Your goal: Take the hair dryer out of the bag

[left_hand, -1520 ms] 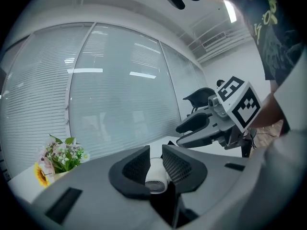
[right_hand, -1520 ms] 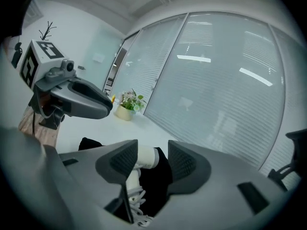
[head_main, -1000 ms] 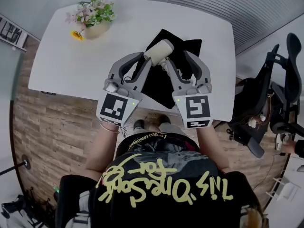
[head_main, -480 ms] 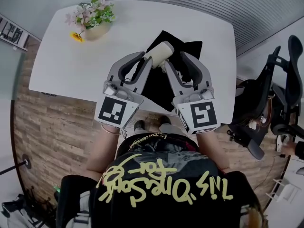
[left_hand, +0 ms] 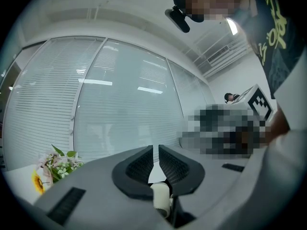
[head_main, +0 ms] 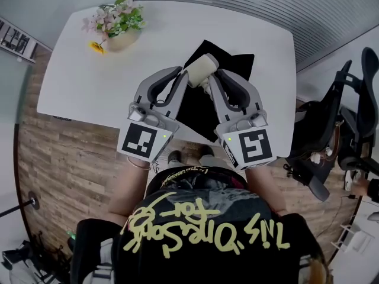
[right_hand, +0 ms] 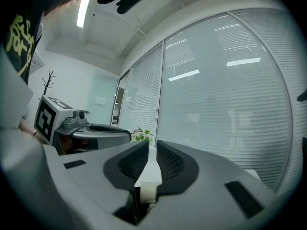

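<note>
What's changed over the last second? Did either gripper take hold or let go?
The jaws of the right gripper have just been closing on the hair dryer, and those of the left gripper too, less visibly; both now pinch it above the bag. In the head view, the right gripper shifted slightly down-right. Bag, flowers and table stayed put.

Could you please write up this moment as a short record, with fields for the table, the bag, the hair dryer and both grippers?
table: white table, with a flower pot near its far left corner
bag: black bag, lying on the table beneath the grippers
hair dryer: cream hair dryer, raised over the bag between both grippers
left gripper: left gripper has jaws that have just been closing, now nearly together on a cream part of the hair dryer
right gripper: right gripper likewise has jaws just closed onto the hair dryer
</note>
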